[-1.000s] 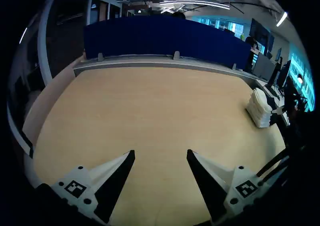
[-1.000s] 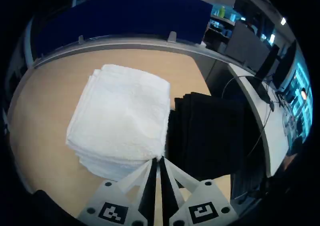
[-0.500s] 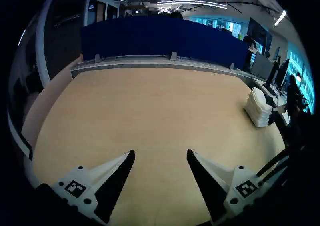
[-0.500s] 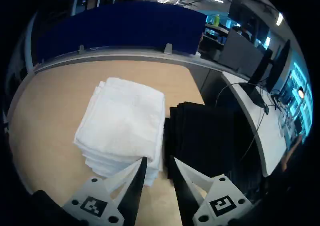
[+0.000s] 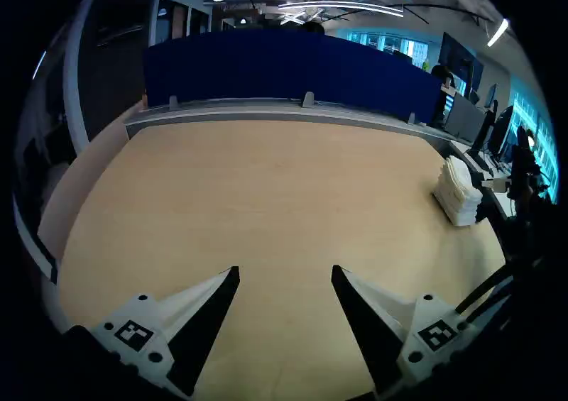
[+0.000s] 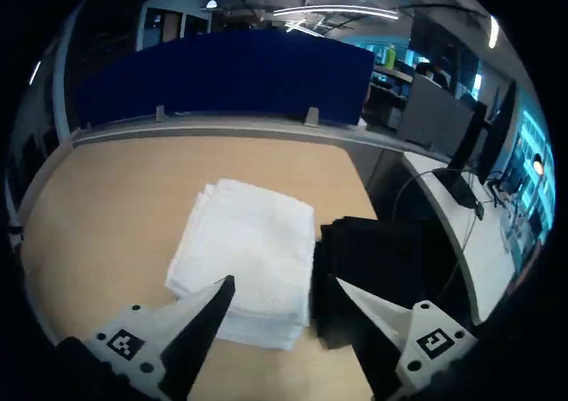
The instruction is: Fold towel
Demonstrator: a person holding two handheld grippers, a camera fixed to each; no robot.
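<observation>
Since the earlier frames, the right gripper (image 6: 280, 282) has been opened: its fingers, pressed together one second ago, are now spread wide apart. It has also been drawn back from the stack of white towels (image 6: 248, 255), which is seen farther off than before. The left gripper (image 5: 284, 270) has not been moved.

The stack of white towels is laid flat on the table (image 6: 106, 202), near the table's right-hand end as seen in the right gripper view. The towels are folded square and piled one on another, with the edges roughly aligned. The near edge of the stack is seen between and beyond the right gripper's fingers. Contact between the fingertips and the cloth cannot be confirmed.

A stack of black cloths (image 6: 369, 270) is placed just beside the white stack, on its right, at the end of the table.

In the left gripper view, the stack of white towels (image 5: 458, 191) is seen at the far right edge of the table. The left gripper is held with its fingers apart over bare wood, well apart from the stack.

A blue partition (image 6: 227, 74) is mounted along the far edge of the table. A neighbouring desk (image 6: 465, 223) with a monitor (image 6: 490, 128) is located to the right. Ceiling lights (image 6: 334, 9) are fitted overhead.
</observation>
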